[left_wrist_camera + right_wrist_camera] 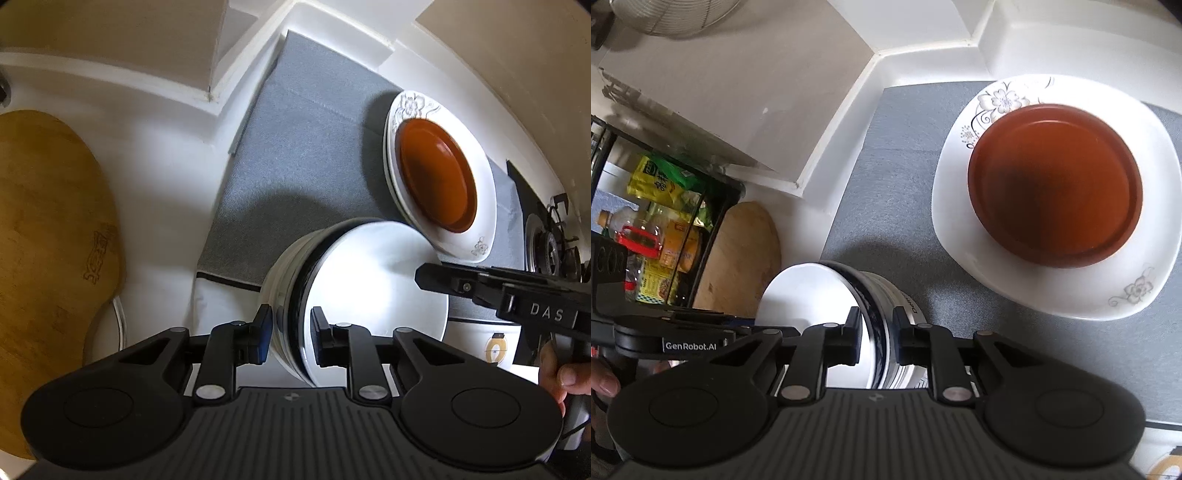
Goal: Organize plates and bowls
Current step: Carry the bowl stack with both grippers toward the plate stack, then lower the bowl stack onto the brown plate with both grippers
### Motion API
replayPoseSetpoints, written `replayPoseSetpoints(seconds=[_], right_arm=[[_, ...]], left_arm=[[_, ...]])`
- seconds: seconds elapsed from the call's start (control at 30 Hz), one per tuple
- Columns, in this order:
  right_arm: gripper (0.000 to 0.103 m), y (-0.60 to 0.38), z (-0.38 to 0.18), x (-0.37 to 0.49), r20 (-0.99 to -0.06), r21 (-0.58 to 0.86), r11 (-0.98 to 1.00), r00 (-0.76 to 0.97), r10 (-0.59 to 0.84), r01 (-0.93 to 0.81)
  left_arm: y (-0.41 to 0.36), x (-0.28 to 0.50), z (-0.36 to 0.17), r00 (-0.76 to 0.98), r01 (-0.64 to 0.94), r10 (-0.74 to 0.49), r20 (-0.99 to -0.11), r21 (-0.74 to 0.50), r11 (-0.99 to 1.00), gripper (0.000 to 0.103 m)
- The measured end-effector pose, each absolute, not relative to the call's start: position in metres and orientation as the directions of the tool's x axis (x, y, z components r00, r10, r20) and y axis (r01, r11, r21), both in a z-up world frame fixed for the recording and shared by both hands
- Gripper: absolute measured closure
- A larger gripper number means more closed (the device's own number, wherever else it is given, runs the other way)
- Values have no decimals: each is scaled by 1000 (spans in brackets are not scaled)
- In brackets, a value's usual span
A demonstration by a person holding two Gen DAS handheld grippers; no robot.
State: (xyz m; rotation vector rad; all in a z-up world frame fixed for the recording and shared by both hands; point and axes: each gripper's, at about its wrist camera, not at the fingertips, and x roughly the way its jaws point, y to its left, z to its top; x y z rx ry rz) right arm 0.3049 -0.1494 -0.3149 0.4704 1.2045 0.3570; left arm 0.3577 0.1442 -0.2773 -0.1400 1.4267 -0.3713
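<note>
White bowls (pixel 354 295), nested in a stack with a dark-banded rim, sit at the near edge of the grey mat (pixel 295 155). Both tongs pinch that stack from opposite sides: the left gripper (pixel 291 332) and right gripper (pixel 875 332) stand nearly closed over the wall, probably to steady it as one load. At the mat's far side, a brown bowl (pixel 1056 184) rests on the flowered plate (pixel 1052 291)

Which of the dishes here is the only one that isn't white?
The brown plate, sitting on top of the white flowered plate. The stacked bowls beside it, gripped at the rim by both tools, are white.
</note>
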Motion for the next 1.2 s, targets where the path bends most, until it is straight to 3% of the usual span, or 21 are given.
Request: replayPoseSetpoints(seconds=[0.17, 0.67, 0.73, 0.8, 0.9, 0.97, 1.03, 1.1, 1.13, 1.2], right_arm=[[85, -152, -304, 306, -777, 549, 835, 351, 522, -25], [81, -159, -311, 318, -741, 605, 796, 365, 565, -4], [71, -160, -311, 318, -744, 599, 801, 368, 558, -2], [44, -161, -312, 315, -760, 573, 820, 385, 523, 16], [32, -167, -322, 309, -742, 621, 781, 365, 563, 59], [17, -168, -335, 304, -741, 643, 760, 326, 587, 94], [14, -169, -349, 298, -756, 640, 756, 287, 588, 135], [14, -172, -364, 292, -750, 656, 732, 263, 607, 181], [14, -175, -371, 289, -737, 674, 708, 263, 623, 210], [15, -180, -383, 282, -718, 696, 667, 269, 642, 266]], left_arm=[[150, 364, -263, 151, 175, -350, -925, -323, 930, 80], [151, 375, -285, 88, 131, -385, -919, -373, 919, 79], [151, 375, -286, 85, 128, -384, -919, -372, 919, 78], [151, 375, -289, 82, 125, -383, -920, -372, 920, 78], [150, 374, -293, 74, 128, -367, -927, -356, 926, 73], [148, 374, -298, 68, 131, -342, -937, -332, 934, 54], [147, 374, -309, 53, 134, -343, -938, -334, 933, 34], [148, 375, -327, 3, 114, -367, -930, -364, 924, 27], [151, 374, -336, -21, 84, -402, -915, -402, 912, 25], [155, 372, -343, -41, 51, -462, -886, -464, 885, 33]])
